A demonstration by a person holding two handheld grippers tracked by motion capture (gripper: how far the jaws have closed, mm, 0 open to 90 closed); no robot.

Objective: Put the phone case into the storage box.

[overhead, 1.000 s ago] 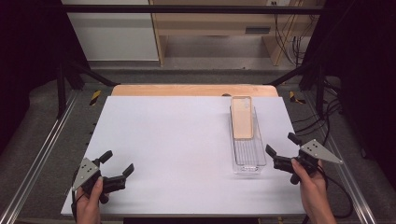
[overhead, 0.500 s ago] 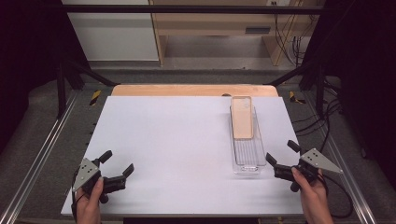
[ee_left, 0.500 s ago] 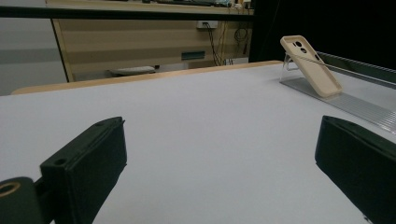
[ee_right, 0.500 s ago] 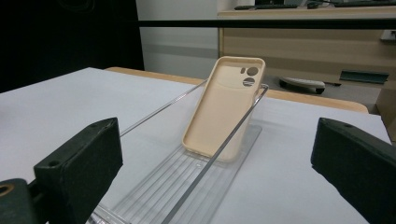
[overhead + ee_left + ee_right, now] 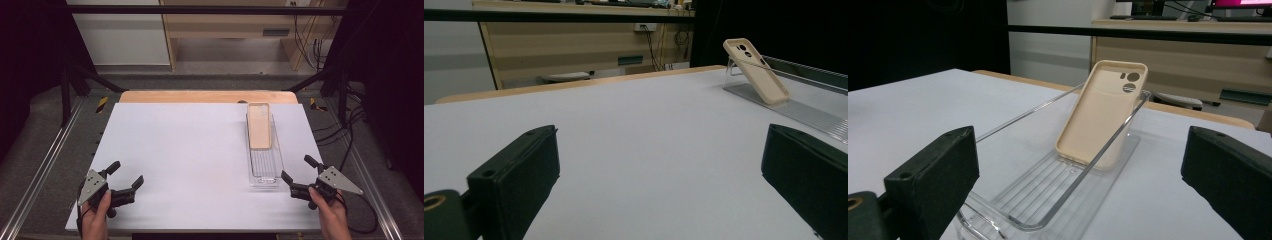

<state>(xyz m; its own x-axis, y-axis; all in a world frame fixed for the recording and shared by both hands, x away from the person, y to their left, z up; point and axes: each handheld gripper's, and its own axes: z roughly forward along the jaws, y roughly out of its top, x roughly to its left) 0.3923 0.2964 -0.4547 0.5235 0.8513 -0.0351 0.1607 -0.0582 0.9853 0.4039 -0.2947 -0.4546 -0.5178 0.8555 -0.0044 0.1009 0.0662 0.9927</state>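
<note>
Both grippers spread, empty | high view: left gripper point(image 5: 125, 182) at 7 o'clock, right gripper point(image 5: 296, 175) by clear tray point(image 5: 264, 179) | left gripper view: phone case point(image 5: 756, 70) at 1 o'clock | right gripper view: case leans inside tray, ungrasped; pickup judged not begun

On my table point(image 5: 200, 150) the tray point(image 5: 264, 175) lies at the right, running lengthwise from near to far. The phone case point(image 5: 259, 125) sits in its far half, leaning against the far end wall. My right gripper point(image 5: 298, 176) is just beside the tray's near right corner. My left gripper point(image 5: 125, 175) rests near the table's near left corner, well apart from the tray.
</note>
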